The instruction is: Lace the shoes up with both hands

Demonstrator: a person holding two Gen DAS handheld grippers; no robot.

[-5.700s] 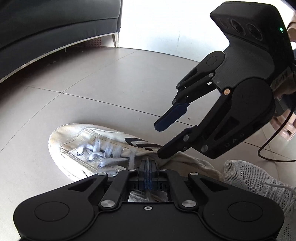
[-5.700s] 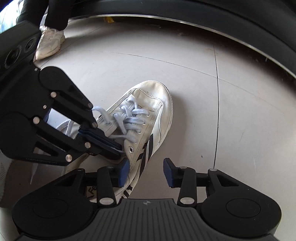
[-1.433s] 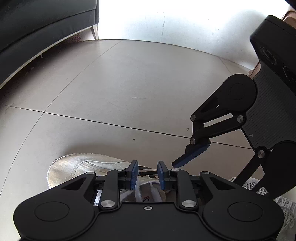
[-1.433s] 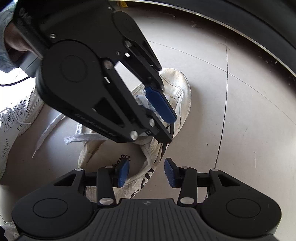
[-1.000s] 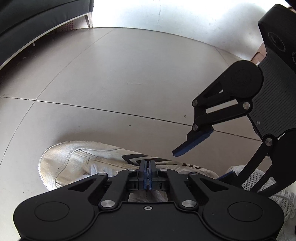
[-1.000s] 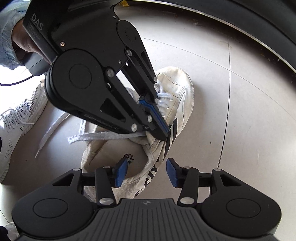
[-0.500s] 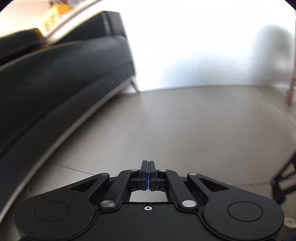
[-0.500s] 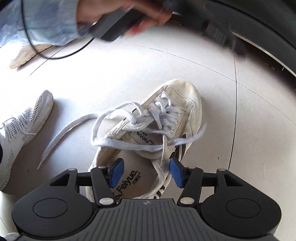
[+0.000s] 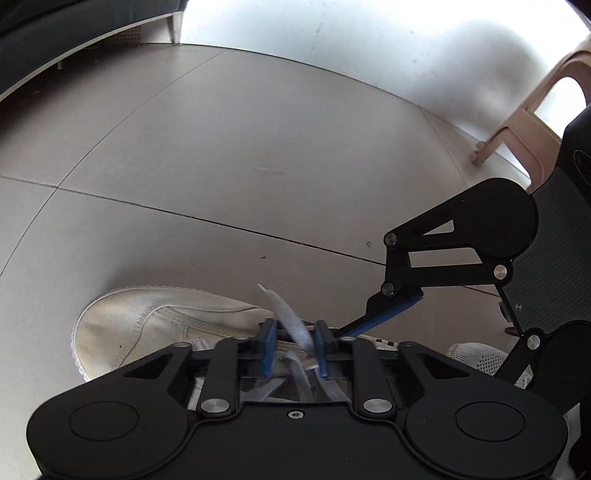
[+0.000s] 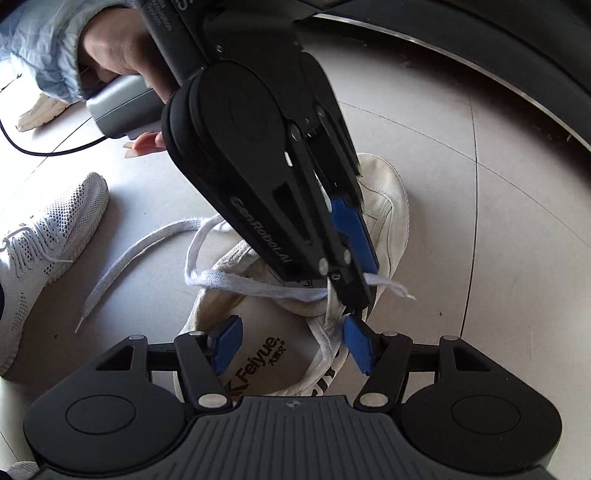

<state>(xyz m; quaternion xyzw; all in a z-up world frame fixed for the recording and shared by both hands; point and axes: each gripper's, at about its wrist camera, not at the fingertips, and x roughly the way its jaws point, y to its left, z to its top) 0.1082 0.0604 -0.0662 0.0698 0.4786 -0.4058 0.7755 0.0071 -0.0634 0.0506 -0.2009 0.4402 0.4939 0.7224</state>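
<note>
Floor tiles (image 9: 258, 147), pale grey with thin dark joints, fill most of both views. A dark sofa (image 9: 55, 29) on a metal base curves along the upper left of the left wrist view, a bright white wall (image 9: 332, 37) runs across the top, and a tan chair leg (image 9: 517, 122) stands at the upper right. In the right wrist view a white mesh sneaker (image 10: 48, 236) sits at the left edge and a thin black cable (image 10: 55, 151) trails over the floor above it.

The white canvas shoe (image 10: 391, 221) lies on the tiles at the centre, toe towards the upper right, its printed insole (image 10: 258, 354) showing near the bottom. Its white lace (image 10: 258, 284) crosses the opening, and one loose end runs out to the lower left.

The left gripper (image 9: 294, 343) reaches down over the shoe from the upper left of the right wrist view, carried by a hand (image 10: 122, 48) in a light blue sleeve (image 10: 44, 44). Its own camera shows its blue pads standing apart, with a strip of lace rising between them and leaning towards the right-hand pad; whether it touches that pad I cannot tell. The right gripper (image 10: 293, 345) is at the bottom centre, its jaws opening, with the shoe's collar and a stretch of lace between the pads, which press on neither.
</note>
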